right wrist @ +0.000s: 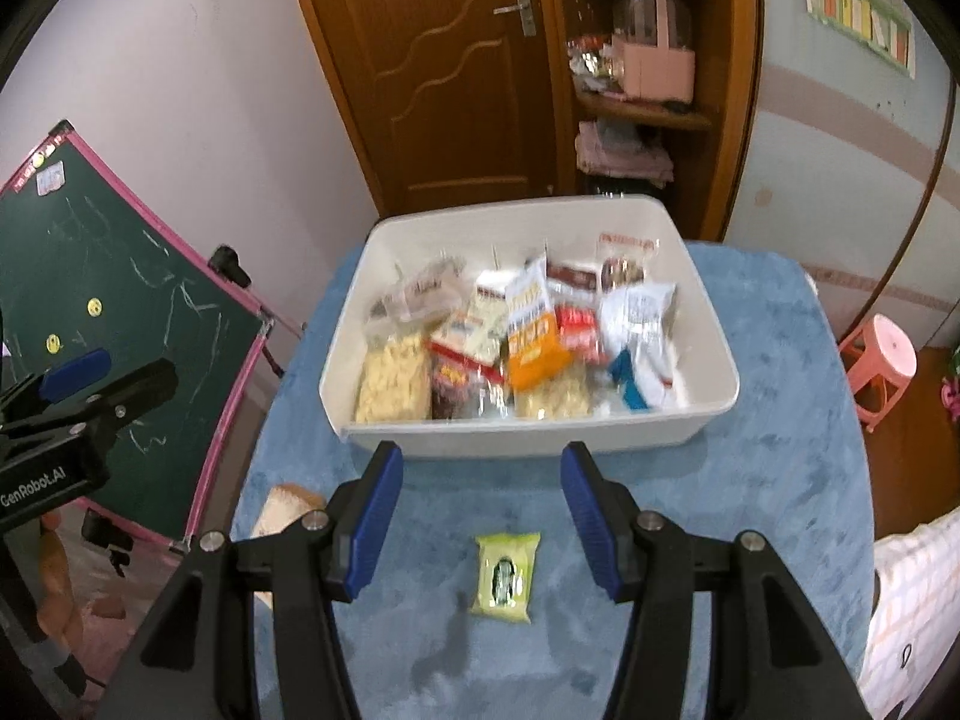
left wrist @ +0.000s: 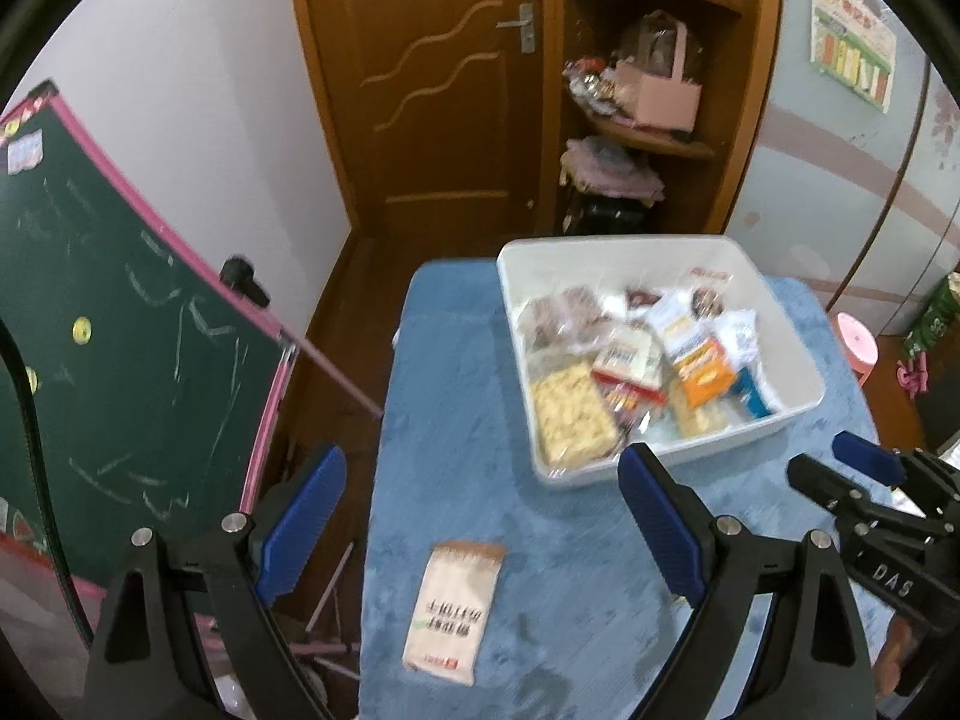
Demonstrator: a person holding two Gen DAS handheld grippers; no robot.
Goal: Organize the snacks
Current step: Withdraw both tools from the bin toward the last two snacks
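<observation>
A white bin full of snack packets stands on a blue cloth-covered table. A beige packet with a brown top lies flat on the cloth between and below my left gripper's open, empty fingers. It shows partly in the right wrist view. A small yellow-green packet lies on the cloth under my right gripper, which is open and empty. The right gripper also shows in the left wrist view.
A green chalkboard with a pink frame leans left of the table. A wooden door and shelves stand behind. A pink stool is at the right.
</observation>
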